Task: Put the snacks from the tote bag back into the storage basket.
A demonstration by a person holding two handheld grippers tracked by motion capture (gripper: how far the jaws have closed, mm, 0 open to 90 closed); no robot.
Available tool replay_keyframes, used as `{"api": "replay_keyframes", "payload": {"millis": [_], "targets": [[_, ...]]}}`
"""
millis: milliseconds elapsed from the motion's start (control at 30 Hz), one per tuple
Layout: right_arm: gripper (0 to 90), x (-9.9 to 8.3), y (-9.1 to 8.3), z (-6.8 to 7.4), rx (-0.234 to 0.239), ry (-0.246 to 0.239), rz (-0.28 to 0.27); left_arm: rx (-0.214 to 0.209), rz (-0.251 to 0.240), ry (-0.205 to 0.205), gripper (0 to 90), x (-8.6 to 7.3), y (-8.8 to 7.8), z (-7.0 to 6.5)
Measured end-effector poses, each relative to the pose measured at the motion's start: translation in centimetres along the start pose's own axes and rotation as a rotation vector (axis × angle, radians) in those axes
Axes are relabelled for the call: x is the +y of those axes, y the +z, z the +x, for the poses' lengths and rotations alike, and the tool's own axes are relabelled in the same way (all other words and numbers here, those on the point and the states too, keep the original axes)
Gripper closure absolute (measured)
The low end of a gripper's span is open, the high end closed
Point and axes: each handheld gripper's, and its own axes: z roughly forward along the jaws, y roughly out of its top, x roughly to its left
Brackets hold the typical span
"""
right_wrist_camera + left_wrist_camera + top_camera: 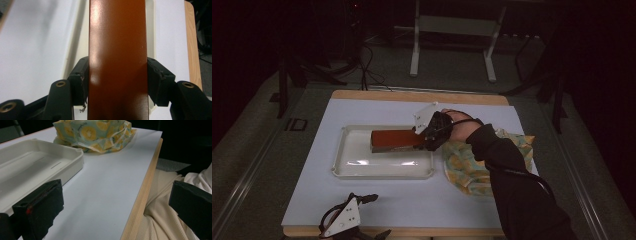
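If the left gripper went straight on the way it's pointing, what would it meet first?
Probably the yellow patterned cloth at the far side of the table. The left gripper is open over bare tabletop, with the white tray just off its line. Depth is hard to judge.

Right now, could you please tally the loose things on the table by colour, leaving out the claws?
White: 1, the tray
Reddish-brown: 1, the box, held over the tray by the right claw
Yellow and teal patterned: 1, the cloth
Total: 3
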Motion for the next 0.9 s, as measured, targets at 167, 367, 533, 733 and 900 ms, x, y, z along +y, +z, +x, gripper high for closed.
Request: {"api": "replay_keyframes", "payload": {"millis": [167,367,533,733,900], "targets": [[42.9,-0.3,1.8,-0.2,0.012,0.017,0.002,-0.004,0.005,0.007,0.0,0.0,0.1,-0.1],[42.9,-1.5,4.3,-0.8,0.018,0.079,-0.007,-0.006,0.008,0.008,0.0,0.0,0.1,-0.1],[42.9,-2.5,5.9,-1.1,0.032,0.106,0.009,-0.007,0.005,0.007,0.0,0.0,0.1,-0.1],[42.9,-2.8,7.3,-1.1,0.038,0.096,0.038,-0.010,0.005,0.007,0.0,0.0,0.1,-0.1],[42.9,-3.2,8.4,-1.0,0.056,0.104,0.061,-0.009,0.001,0.006,0.0,0.0,0.1,-0.1]]}}
